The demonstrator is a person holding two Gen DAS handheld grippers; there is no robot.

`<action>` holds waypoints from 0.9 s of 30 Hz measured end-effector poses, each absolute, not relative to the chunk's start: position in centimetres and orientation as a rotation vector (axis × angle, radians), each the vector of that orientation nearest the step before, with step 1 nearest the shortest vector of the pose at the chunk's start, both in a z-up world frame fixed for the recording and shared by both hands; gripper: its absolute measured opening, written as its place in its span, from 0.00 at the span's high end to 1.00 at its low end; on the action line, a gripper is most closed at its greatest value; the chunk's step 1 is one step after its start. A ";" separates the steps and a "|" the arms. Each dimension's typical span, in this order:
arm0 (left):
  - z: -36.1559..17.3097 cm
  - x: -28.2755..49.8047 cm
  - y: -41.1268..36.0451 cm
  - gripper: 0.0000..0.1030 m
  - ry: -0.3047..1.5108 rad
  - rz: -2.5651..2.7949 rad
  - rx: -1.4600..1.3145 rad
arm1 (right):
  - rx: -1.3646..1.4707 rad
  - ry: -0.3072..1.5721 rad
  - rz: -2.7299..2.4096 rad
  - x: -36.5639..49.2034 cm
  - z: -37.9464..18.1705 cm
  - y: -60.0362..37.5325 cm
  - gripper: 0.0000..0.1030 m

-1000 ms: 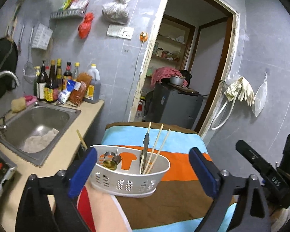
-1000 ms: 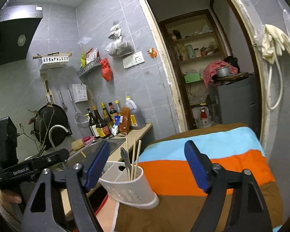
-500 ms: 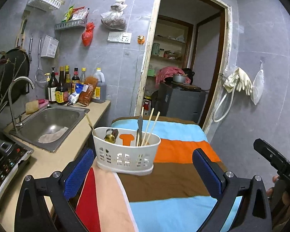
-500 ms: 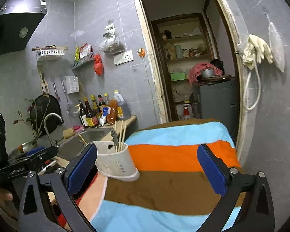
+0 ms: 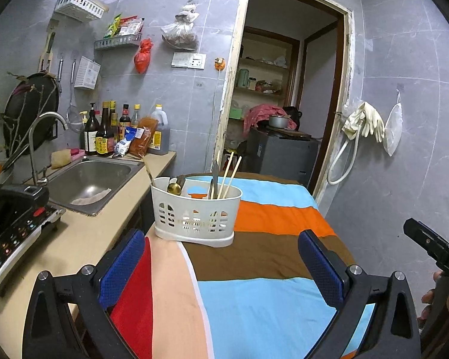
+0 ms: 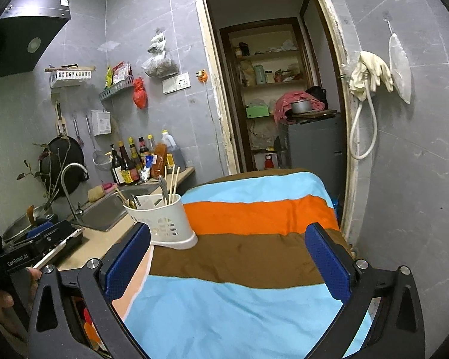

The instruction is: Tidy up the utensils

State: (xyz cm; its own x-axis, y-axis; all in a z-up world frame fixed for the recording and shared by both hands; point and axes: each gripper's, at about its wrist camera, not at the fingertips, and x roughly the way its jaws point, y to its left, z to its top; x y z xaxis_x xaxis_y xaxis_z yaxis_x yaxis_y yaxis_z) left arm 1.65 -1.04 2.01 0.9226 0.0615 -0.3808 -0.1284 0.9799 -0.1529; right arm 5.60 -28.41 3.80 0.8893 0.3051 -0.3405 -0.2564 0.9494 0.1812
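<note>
both tongs (image 5: 221,263) (image 6: 227,257) have backed off the utensil caddy (image 5: 194,212), released and empty, its spoon (image 5: 174,188) half hidden.

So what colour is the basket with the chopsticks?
White. The basket shows best in the left wrist view.

Even, cool indoor light is seen in both views; shadows are soft. Faint glare is noted on the wall tiles (image 5: 176,15). Straight lines are bowed by fisheye distortion, and corners are vignetted black. Focus is sharp throughout.
</note>
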 end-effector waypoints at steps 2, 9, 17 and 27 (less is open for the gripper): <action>1.9 1.3 -1.2 0.01 0.379 0.100 -0.185 | 0.135 0.374 0.285 5.2 3.8 -28.8 0.02; 1.9 0.7 -1.8 0.00 0.374 0.094 -0.190 | 0.144 0.395 0.286 4.7 3.2 -29.4 0.02; 1.8 0.7 -1.7 0.01 0.373 0.095 -0.191 | 0.145 0.396 0.290 4.8 3.1 -29.4 0.02; 1.8 0.6 -1.8 0.01 0.372 0.109 -0.190 | 0.149 0.396 0.308 5.1 3.1 -29.1 0.02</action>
State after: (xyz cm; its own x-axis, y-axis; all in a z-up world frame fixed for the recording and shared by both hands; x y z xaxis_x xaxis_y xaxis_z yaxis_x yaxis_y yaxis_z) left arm 0.59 -1.76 1.79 0.9259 0.0713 -0.3709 -0.1410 0.9763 -0.1643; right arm 5.13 -29.14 3.10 0.8770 0.3230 -0.3558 -0.2652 0.9428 0.2022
